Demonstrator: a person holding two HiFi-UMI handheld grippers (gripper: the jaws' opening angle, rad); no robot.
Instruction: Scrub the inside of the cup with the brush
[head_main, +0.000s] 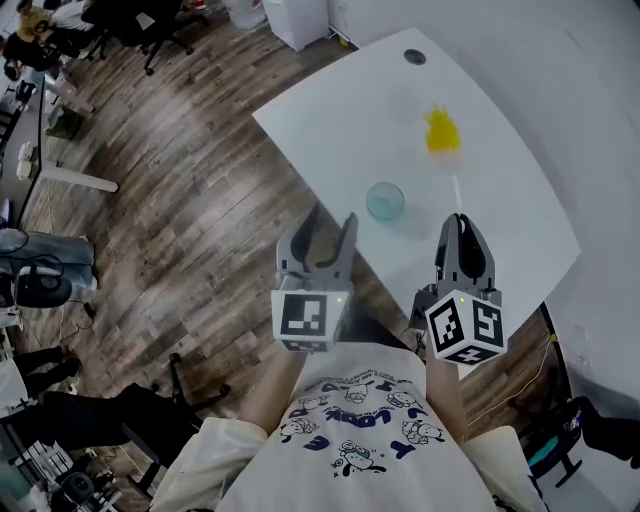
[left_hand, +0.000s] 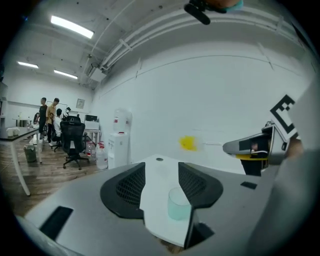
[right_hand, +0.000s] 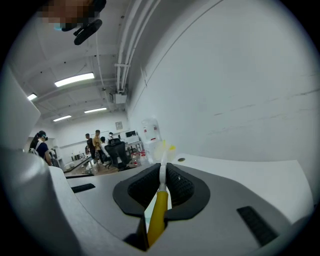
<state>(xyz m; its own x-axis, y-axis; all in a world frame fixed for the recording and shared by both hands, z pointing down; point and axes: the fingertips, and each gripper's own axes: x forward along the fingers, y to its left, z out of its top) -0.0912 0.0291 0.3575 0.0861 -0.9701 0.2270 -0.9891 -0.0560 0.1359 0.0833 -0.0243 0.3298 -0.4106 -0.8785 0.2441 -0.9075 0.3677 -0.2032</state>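
Closest to the head camera we note two hand-held grippers, each with a square-marker cube.

Translucent pale-green cup (head_main: 385, 200) stands upright on the white table (head_main: 340, 110), close to its near edge, ahead of both grippers and touching neither.

Left gripper (head_main: 331, 218): jaws stand apart. In the left gripper view (left_hand: 161, 185) the cup (left_hand: 179, 202) shows in the gap but lies beyond the pads; nothing is gripped.

Right gripper (head_main: 460, 218): jaws are closed on the long brush with yellow handle, thin white stem and yellow bristle head (head_main: 441, 133). The right gripper view (right_hand: 162, 187) shows the pads clamping the brush (right_hand: 157, 212) where handle meets stem. The head reaches out over the table, right of the cup and well apart from it; whether it rests on the surface we cannot tell.

Surroundings: wood-plank floor (head_main: 180, 200); black office chair (left_hand: 74, 137); white water dispenser (left_hand: 120, 135); people standing far off (left_hand: 47, 112).
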